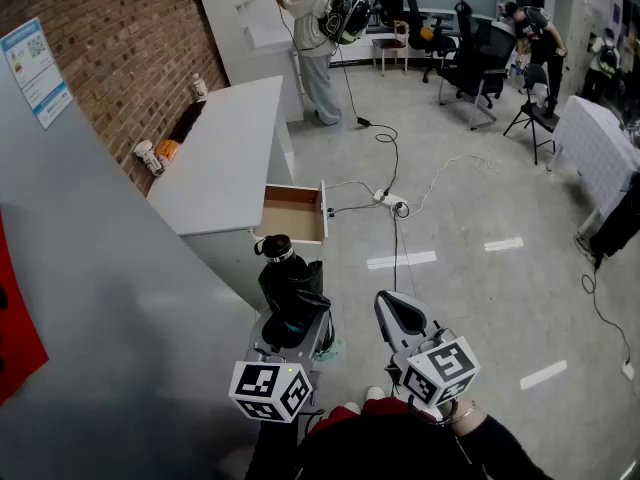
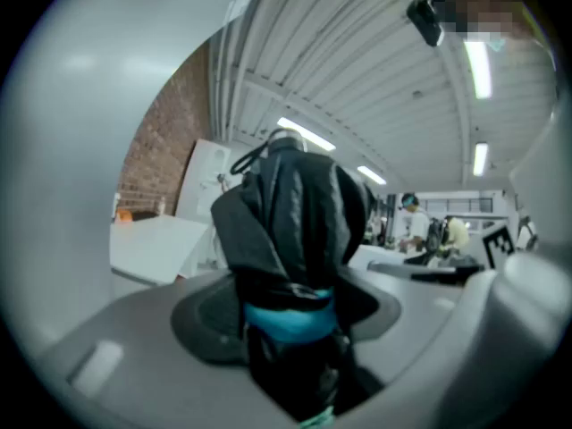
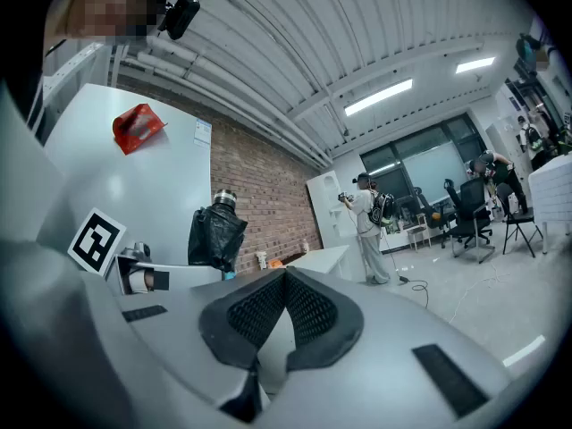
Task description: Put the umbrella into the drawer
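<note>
Beside grey wall (image 1: pixel 100 318), left gripper (image 1: pixel 296 330) points forward, clamping umbrella (image 1: pixel 288 280).

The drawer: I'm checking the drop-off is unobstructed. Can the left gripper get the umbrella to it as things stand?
Probably yes, after a step forward. The drawer stands pulled open and looks empty, bare floor lies between, and the left gripper holds the umbrella.

One umbrella (image 1: pixel 290 286), one open drawer (image 1: pixel 293 214) and one white counter (image 1: pixel 225 158) are showing. Two grippers are appearing: the left gripper (image 1: pixel 293 318) and the right gripper (image 1: pixel 396 314).
</note>
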{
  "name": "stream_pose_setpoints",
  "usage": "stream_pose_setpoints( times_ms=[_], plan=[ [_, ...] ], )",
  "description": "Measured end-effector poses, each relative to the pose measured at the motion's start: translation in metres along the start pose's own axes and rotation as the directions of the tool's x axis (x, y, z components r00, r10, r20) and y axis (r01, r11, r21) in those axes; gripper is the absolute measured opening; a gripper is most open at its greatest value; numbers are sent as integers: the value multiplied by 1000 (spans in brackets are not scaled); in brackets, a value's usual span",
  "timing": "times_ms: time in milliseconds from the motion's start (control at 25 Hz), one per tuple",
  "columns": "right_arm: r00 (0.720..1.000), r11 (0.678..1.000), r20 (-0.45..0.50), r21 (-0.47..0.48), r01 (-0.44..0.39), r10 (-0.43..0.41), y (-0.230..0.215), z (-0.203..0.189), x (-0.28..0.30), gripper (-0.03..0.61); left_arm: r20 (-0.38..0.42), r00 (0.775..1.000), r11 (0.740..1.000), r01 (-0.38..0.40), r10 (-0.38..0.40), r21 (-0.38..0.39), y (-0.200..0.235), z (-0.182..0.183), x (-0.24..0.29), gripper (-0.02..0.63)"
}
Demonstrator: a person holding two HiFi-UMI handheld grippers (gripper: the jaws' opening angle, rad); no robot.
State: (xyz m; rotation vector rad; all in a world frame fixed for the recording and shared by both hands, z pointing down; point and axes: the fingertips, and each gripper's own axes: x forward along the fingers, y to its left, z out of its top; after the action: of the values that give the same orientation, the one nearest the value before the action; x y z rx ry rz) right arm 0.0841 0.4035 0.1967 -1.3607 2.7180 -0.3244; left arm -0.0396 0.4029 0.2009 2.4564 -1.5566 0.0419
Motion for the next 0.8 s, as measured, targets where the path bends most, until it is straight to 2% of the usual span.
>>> stream_pose_setpoints(
  times_ms=[520, 800],
  plan=[
    [1000, 999, 21, 41, -11, 10, -42, 3, -2, 6, 7, 999, 999, -40, 40, -11, -1, 2, 24, 265],
    [1000, 999, 16, 48, 0, -1, -66, 10, -6, 8, 32, 997, 997, -70, 71, -46, 1, 17, 35, 265]
  ],
)
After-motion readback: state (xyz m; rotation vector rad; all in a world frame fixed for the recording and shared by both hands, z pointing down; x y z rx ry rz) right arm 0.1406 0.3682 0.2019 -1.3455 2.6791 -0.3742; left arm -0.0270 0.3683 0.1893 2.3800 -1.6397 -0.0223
